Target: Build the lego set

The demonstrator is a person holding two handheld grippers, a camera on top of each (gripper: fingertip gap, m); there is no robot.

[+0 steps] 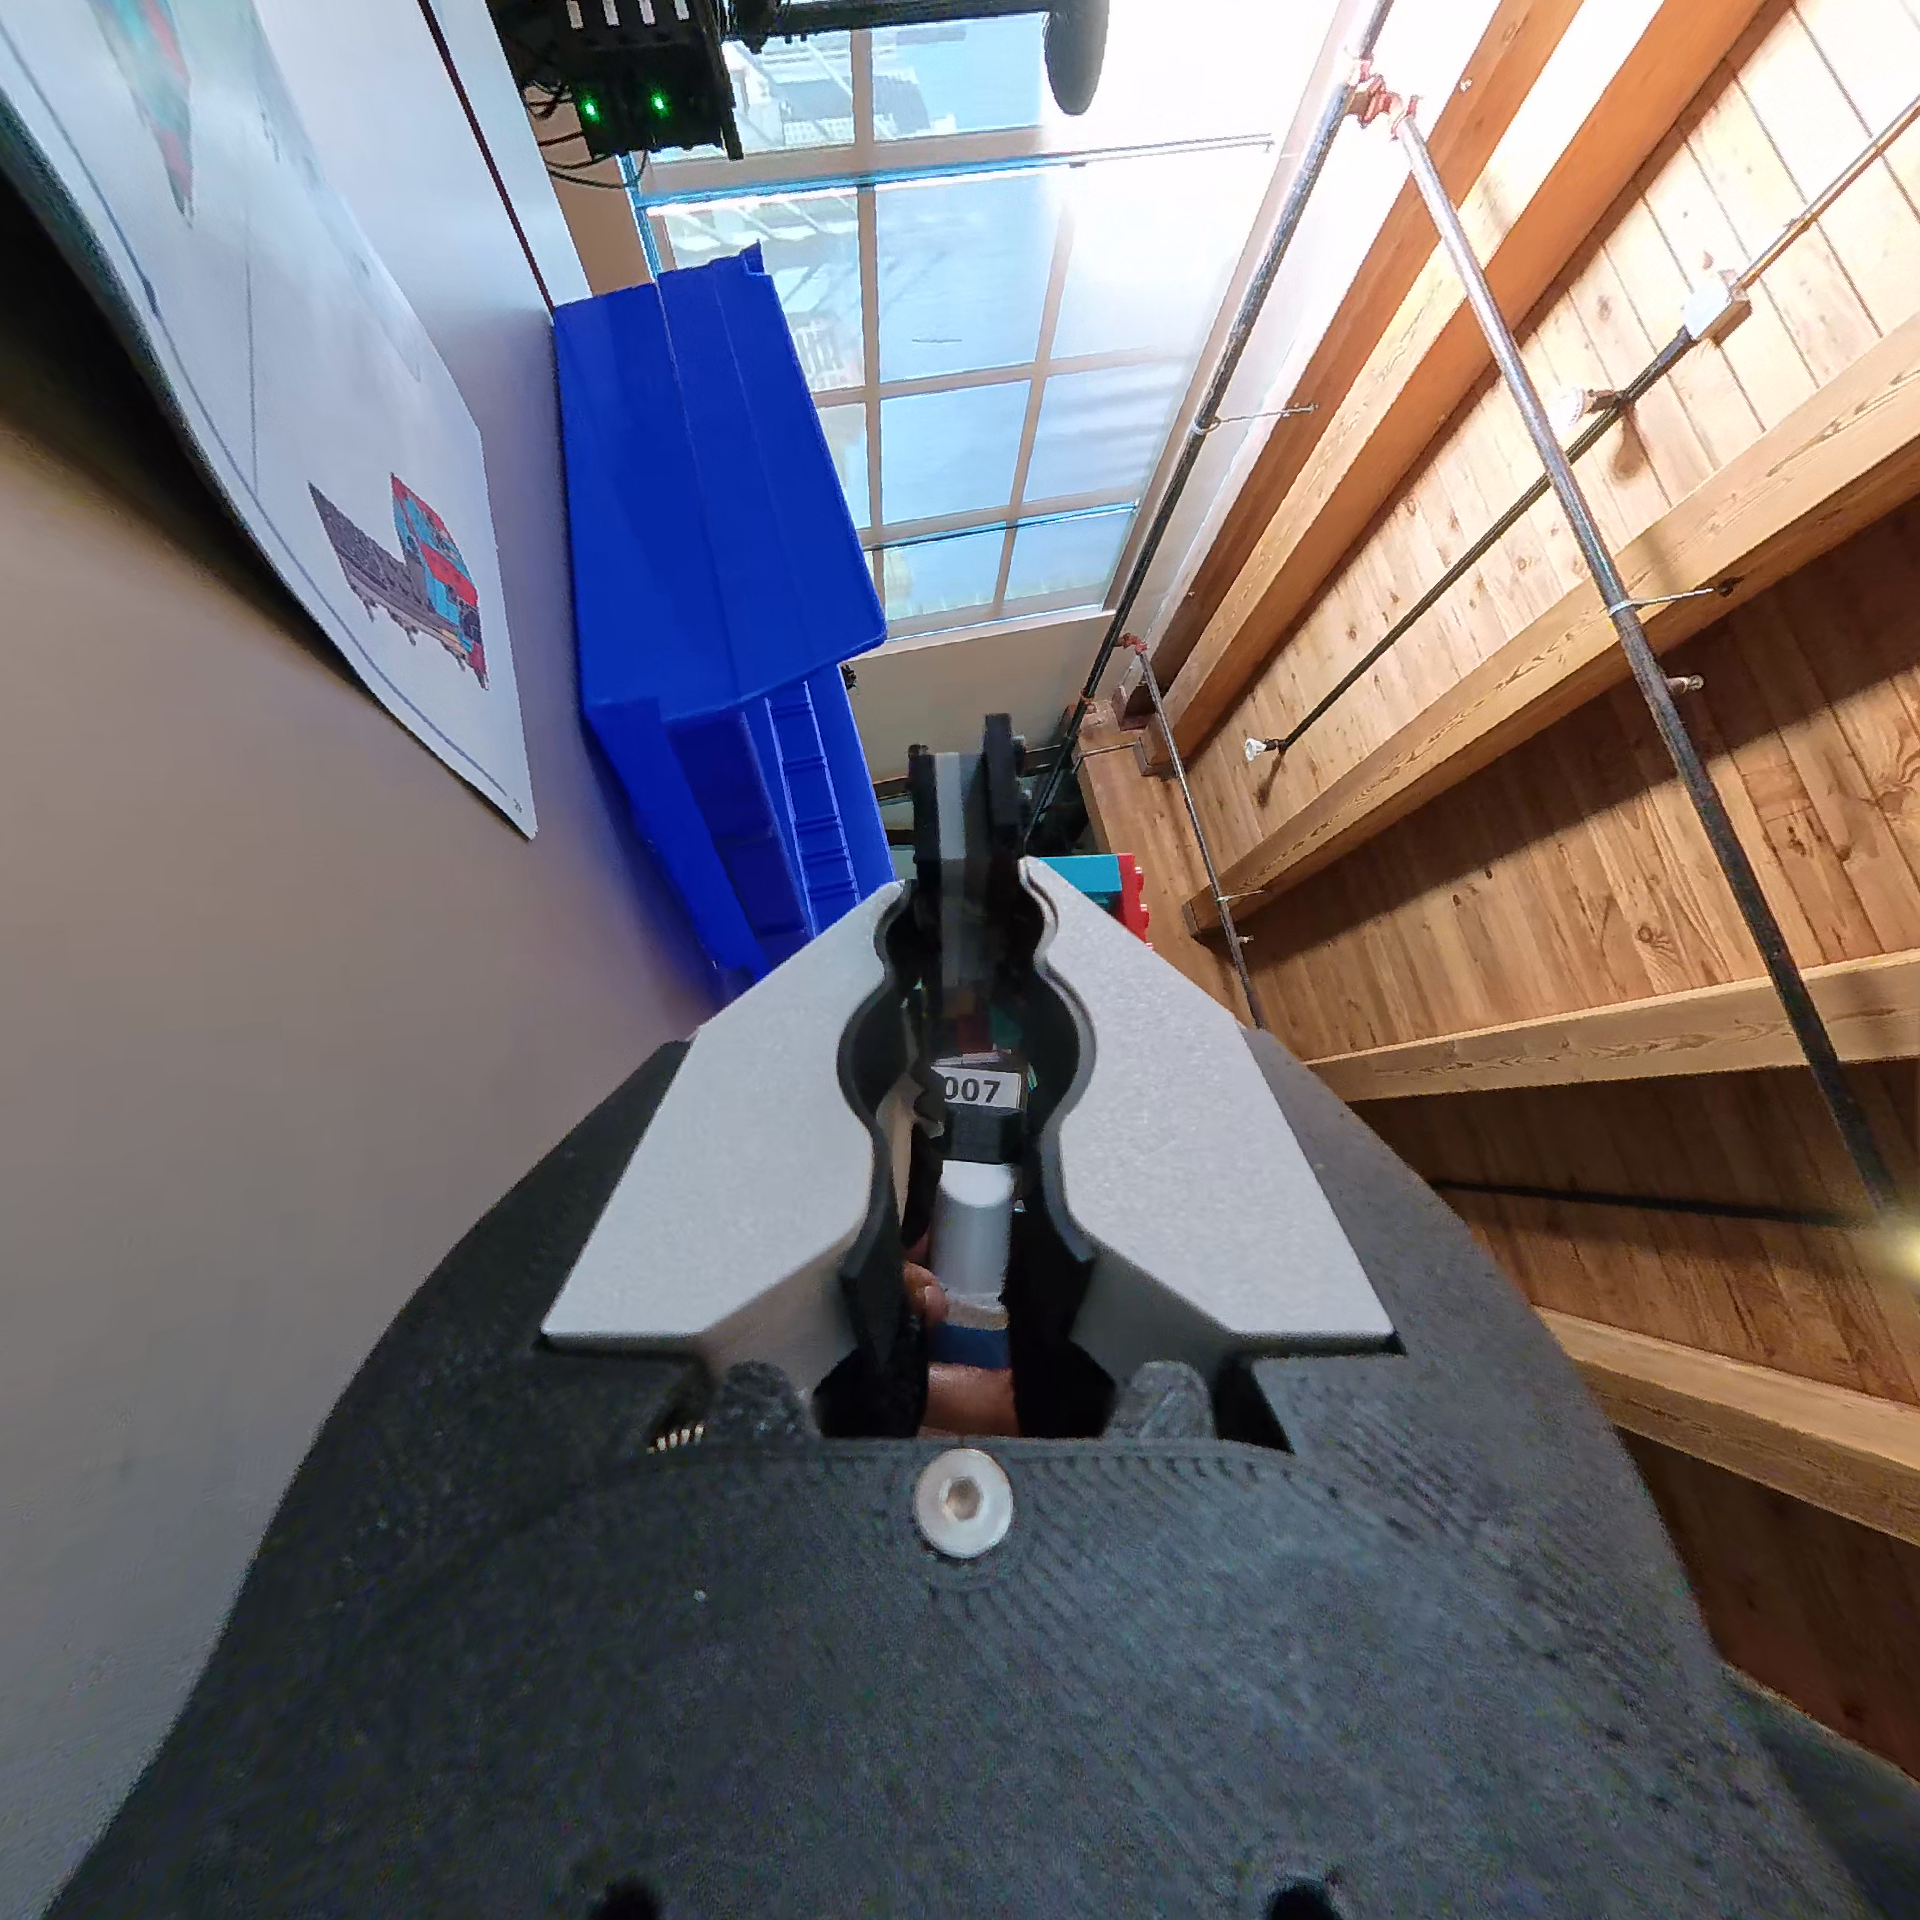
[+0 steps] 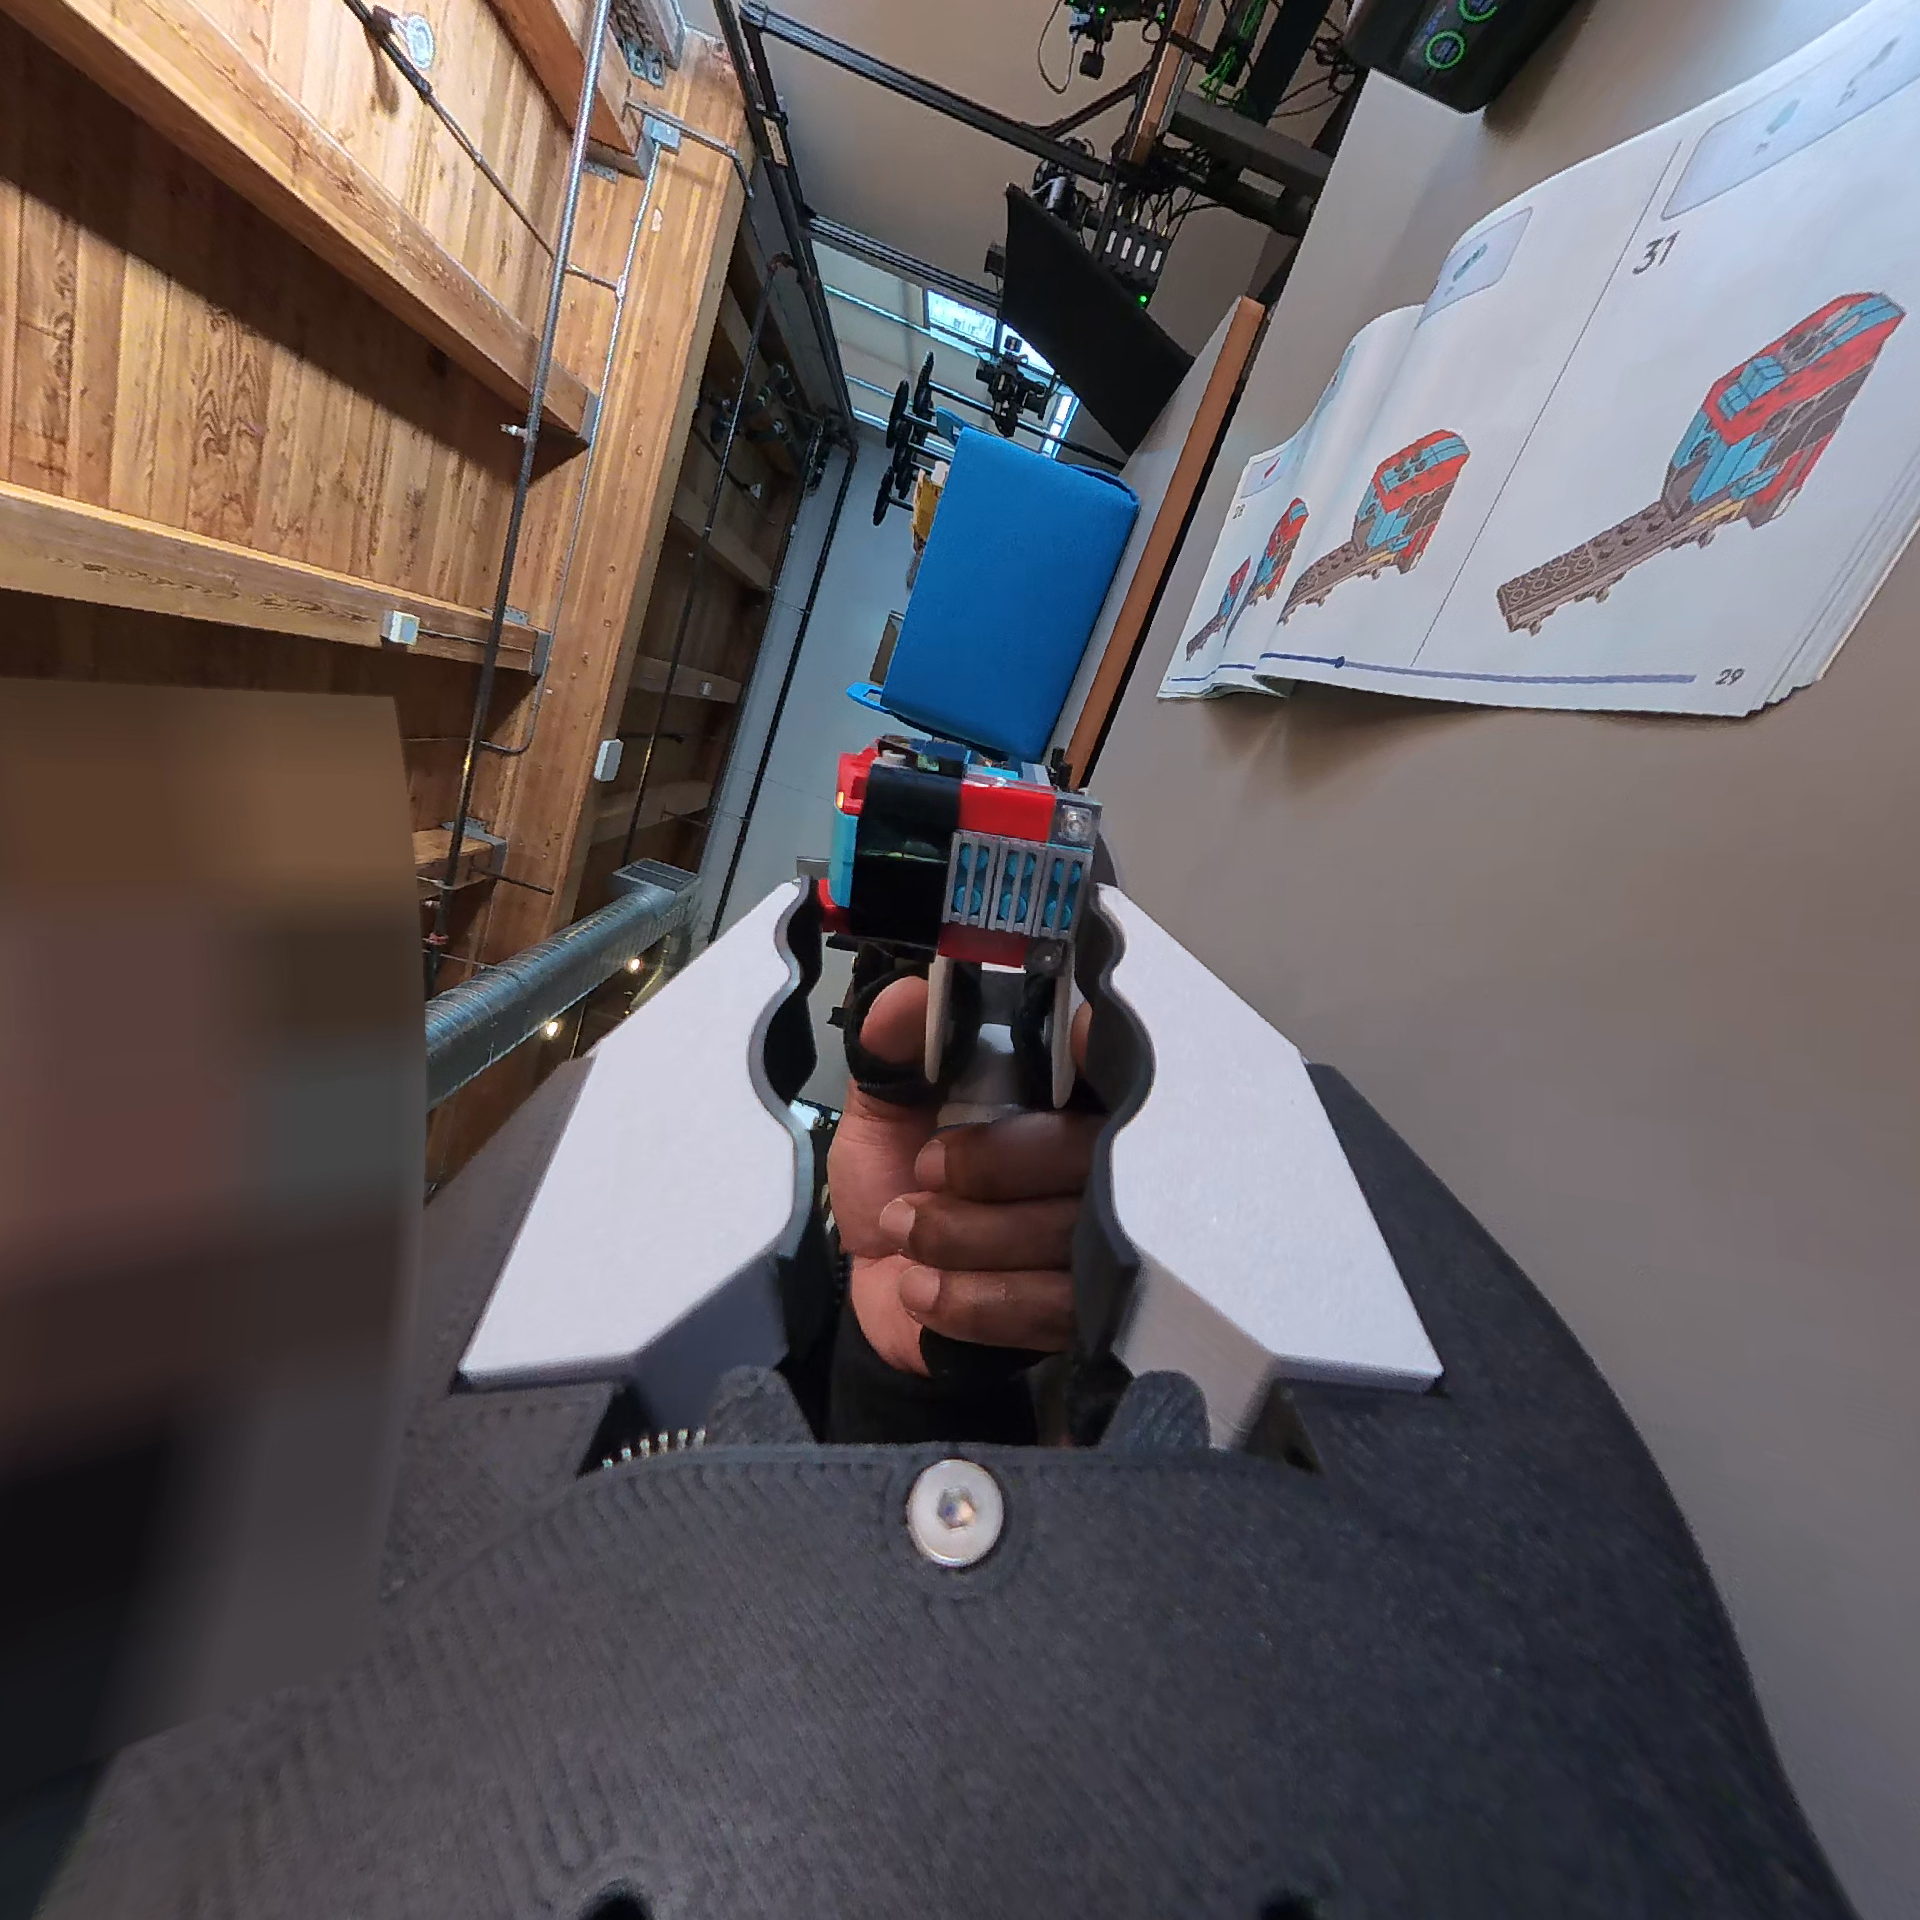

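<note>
**Holding the lego model [image 2: 956, 862] crosswise between facing tongs**

The lego model spans the right gripper [image 2: 951, 904] tips, long axis across them, apparently clamped. The left gripper [image 1: 966, 883] faces it, jaws nearly closed; whether they pinch anything I cannot tell.

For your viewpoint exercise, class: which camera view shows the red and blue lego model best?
The right wrist view: the lego model sits unobstructed ahead, showing its grey grille and black panel. The left wrist view shows only a red and teal sliver beyond the other tongs.
</note>
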